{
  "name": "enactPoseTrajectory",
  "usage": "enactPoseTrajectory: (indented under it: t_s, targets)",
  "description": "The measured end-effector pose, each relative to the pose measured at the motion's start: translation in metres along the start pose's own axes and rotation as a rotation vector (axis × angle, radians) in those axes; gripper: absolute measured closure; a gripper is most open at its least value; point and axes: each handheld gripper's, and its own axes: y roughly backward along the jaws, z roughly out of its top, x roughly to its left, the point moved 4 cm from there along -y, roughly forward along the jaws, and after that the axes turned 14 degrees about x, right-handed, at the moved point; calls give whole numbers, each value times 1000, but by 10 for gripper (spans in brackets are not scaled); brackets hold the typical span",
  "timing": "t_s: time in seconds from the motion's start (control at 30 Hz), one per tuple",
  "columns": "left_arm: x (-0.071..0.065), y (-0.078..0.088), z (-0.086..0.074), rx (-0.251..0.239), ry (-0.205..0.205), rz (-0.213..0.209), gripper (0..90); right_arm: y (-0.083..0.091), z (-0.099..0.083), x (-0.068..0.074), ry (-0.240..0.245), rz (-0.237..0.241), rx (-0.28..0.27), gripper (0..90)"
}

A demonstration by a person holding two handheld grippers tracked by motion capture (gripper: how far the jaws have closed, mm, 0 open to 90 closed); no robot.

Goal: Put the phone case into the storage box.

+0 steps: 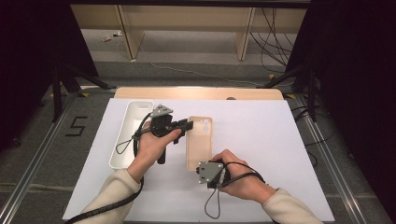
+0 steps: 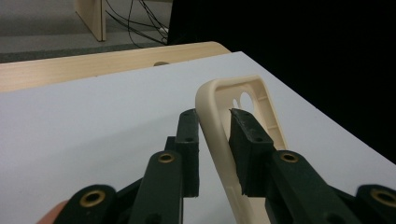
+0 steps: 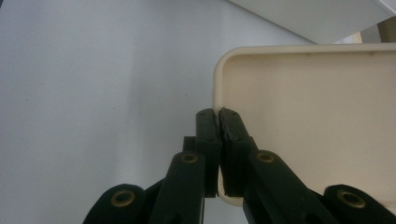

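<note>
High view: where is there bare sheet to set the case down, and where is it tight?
Most room lies right of the phone case, out to the white sheet's right edge. A bare strip also runs along the far edge, behind case and tray. It is crowded between tray and case, where the left gripper and hand sit, and at the case's near end by the right gripper.

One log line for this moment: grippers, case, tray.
left gripper: jaws straddle phone case rim, open | right gripper: shut on phone case edge | white tray: left, untouched
</note>
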Motion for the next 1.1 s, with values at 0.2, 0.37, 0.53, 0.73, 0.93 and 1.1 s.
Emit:
enactPoseTrajectory:
  t_s: [0.2,0.37,0.53,0.73,0.93,1.1]
  targets:
    - [-3,2,1,-5,4,-10,750,-1,0,0,1,-1,2,883]
    - [-4,2,1,-8,11,-21,758,-2,0,0,1,-1,4,883]
    - [-5,3,1,-12,17,-34,769,-3,-1,0,-6,3,13,883]
    - [-8,4,2,-25,27,-61,786,-5,-2,-1,-8,-3,18,883]
    - [-15,7,5,-57,49,-115,813,-6,-2,-2,-17,-7,15,880]
    - [-19,11,7,-74,23,-108,819,-6,-4,-4,-57,-7,17,821]
